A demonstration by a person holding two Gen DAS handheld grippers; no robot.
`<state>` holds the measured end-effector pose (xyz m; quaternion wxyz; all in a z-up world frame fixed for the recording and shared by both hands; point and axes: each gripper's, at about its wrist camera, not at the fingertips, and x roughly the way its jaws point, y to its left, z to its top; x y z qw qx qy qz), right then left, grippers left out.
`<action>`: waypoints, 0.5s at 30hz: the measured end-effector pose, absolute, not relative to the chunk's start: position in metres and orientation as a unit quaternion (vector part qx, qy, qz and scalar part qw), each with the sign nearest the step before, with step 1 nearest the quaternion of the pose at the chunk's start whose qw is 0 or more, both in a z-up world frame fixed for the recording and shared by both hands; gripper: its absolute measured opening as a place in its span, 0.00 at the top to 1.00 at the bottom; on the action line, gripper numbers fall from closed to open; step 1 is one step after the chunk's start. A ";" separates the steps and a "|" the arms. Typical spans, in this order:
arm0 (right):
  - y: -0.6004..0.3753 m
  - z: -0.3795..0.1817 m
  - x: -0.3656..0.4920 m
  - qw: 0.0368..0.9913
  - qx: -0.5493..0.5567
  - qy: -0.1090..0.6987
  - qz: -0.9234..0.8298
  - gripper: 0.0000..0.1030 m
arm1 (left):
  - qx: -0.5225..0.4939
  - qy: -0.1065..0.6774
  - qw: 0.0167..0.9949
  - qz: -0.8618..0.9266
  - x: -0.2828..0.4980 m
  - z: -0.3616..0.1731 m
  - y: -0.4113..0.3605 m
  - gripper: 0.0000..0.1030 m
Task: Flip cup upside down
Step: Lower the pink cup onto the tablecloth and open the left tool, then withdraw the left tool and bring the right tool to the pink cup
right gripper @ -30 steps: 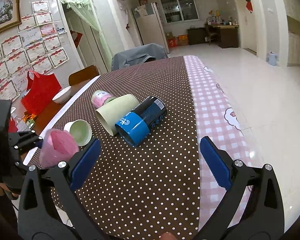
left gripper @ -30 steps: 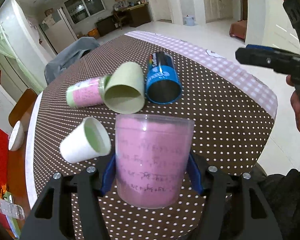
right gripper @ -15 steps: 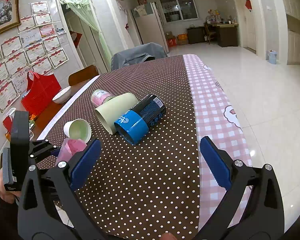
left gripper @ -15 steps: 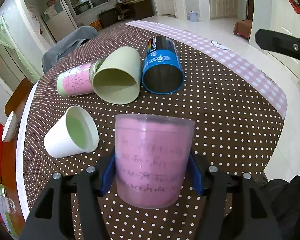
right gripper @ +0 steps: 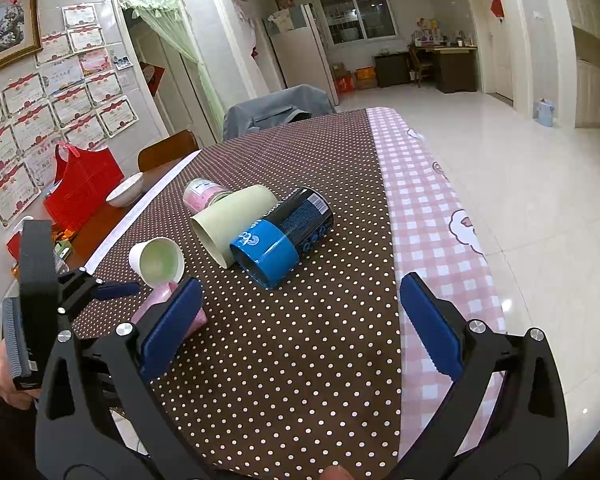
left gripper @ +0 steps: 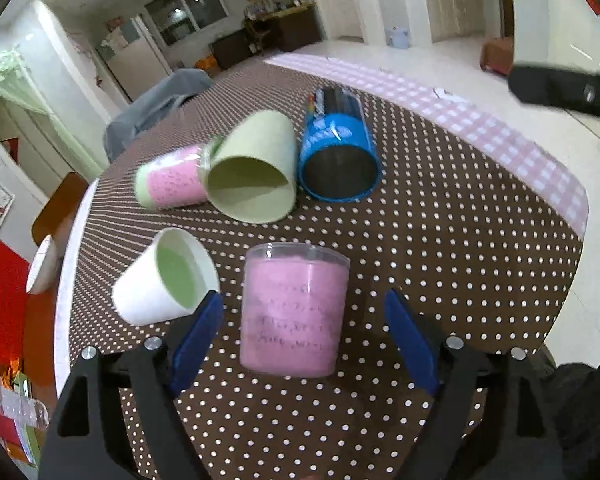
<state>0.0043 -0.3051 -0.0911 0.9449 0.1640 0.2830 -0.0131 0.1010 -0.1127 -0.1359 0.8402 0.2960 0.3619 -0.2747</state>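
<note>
1. On the dotted worktop (left gripper: pixel 480 240), at left, a white cup (left gripper: pixel 166 278) lies tipped beside the left gripper (left gripper: pixel 304 336).
2. The pink cup (left gripper: pixel 294 308) stands between its fingers (left gripper: pixel 196 334), spread apart, not touching.
3. Behind lie a green cup (left gripper: pixel 256 172) and blue can (left gripper: pixel 338 156).
4. The right gripper (right gripper: pixel 300 320) gapes, empty.

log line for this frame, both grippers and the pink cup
left gripper: open, pads clear of pink cup | pink cup: standing on dotted tablecloth | right gripper: open, empty
</note>
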 end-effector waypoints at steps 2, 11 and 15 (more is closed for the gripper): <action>-0.303 -0.091 0.005 0.945 0.163 0.284 -0.011 0.06 | 0.283 0.351 0.853 -0.264 0.098 -0.127 -0.106 0.21; -0.286 -0.079 0.012 0.948 0.144 0.283 0.005 0.06 | 0.229 0.320 0.890 -0.233 0.076 -0.097 -0.072 0.21; -0.274 -0.070 0.015 0.952 0.130 0.278 0.019 0.06 | 0.219 0.305 0.899 -0.225 0.064 -0.087 -0.062 0.21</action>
